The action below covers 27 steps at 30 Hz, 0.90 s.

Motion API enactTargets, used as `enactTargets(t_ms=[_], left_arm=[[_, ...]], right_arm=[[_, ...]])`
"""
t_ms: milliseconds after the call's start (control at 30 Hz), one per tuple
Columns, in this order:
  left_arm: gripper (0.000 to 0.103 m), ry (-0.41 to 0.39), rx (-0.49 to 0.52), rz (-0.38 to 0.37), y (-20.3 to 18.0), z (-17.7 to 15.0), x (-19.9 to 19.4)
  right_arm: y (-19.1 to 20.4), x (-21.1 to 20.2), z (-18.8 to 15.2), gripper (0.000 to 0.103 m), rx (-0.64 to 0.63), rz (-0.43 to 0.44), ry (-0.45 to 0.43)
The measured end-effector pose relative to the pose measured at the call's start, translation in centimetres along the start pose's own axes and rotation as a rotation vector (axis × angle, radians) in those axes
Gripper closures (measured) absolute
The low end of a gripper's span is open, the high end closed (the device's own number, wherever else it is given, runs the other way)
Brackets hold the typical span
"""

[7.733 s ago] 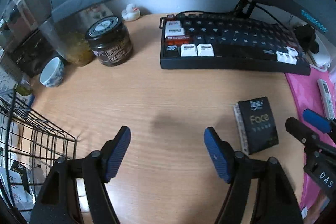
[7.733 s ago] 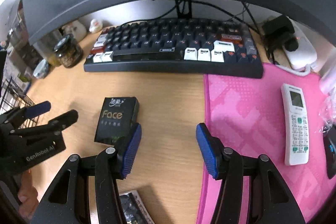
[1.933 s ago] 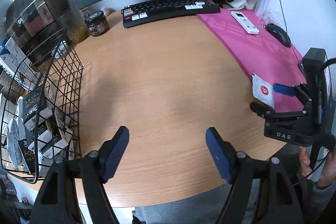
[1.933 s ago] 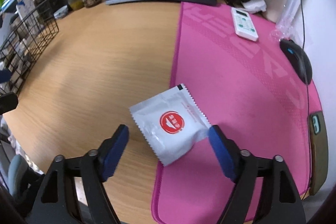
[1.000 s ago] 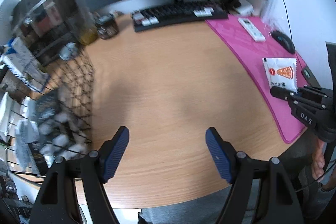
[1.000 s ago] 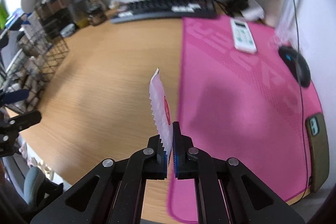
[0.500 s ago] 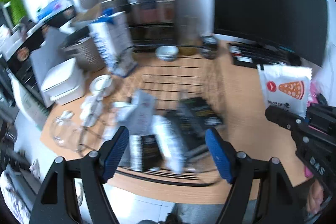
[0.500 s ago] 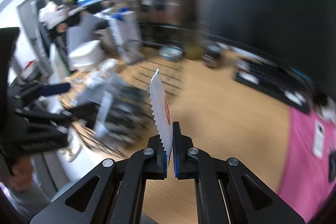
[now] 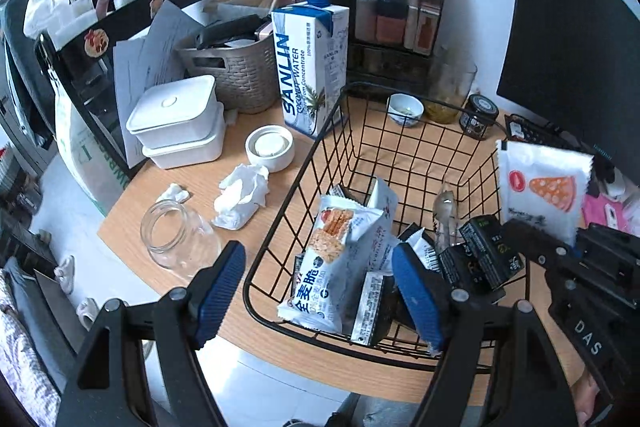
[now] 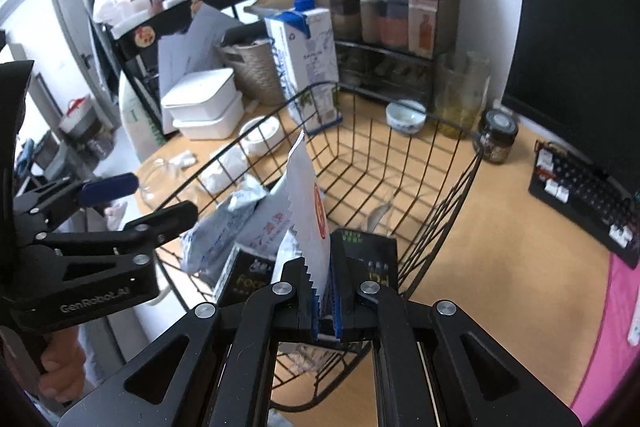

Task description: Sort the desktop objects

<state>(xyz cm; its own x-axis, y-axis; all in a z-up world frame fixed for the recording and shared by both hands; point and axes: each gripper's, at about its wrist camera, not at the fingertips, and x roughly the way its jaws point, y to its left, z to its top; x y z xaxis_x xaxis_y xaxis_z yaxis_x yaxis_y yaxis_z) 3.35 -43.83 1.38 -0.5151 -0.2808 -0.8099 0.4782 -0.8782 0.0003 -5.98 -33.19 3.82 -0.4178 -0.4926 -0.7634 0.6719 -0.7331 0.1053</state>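
Observation:
A white snack packet (image 9: 540, 187) with a pizza-slice print stands upright in my right gripper (image 10: 322, 267), edge-on as the packet (image 10: 308, 211) in the right wrist view. The jaws are opening, with the packet's lower seam still between the pads. It hangs over the near right corner of the black wire basket (image 9: 289, 199), which holds a biscuit bag (image 9: 340, 247), black tissue packs (image 9: 480, 255) and several other packets. My left gripper (image 9: 320, 279) stands open and holds nothing, above the basket's near left rim. The right gripper (image 9: 560, 247) shows at the right edge.
Left of the basket are a crumpled tissue (image 9: 240, 199), a glass jar on its side (image 9: 176, 239), white lidded boxes (image 9: 176, 123) and a coconut-water carton (image 9: 312, 67). Behind it stand a small bowl (image 9: 405, 107) and a dark jar (image 9: 478, 115). Keyboard (image 10: 580, 195) and monitor (image 9: 572, 47) lie right.
Both grippers have swung left from the open desk to over the wire basket. The right one carried the packet there, and a slightly wider gap now shows between its pads.

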Motion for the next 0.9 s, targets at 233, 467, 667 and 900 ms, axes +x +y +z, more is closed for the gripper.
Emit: enactTargets(t_ms=[233,467,667,900], left_arm=[[0.024,0.003,0.009,-0.03,0.4,-0.2,-0.3],[0.022,0.015,-0.014,-0.062,0.0,-0.9,-1.1],[0.022,0.005,-0.002,-0.048,-1.3,-3.6,-2.3],[0.014,-0.083,0.048,-0.004,-2.9,-7.7,-5.0]], right_arm=[[0.5,-0.5,-0.4,0.051,0.044,0.016,-0.013],[0.9,-3.2,-2.3,0.046,0.069,0.018,-0.049],[0.3,-5.7,-5.5,0.039,0.067,-0.04,-0.087],[-0.6,-7.5,-9.3,0.036,0.121,-0.037,-0.126]])
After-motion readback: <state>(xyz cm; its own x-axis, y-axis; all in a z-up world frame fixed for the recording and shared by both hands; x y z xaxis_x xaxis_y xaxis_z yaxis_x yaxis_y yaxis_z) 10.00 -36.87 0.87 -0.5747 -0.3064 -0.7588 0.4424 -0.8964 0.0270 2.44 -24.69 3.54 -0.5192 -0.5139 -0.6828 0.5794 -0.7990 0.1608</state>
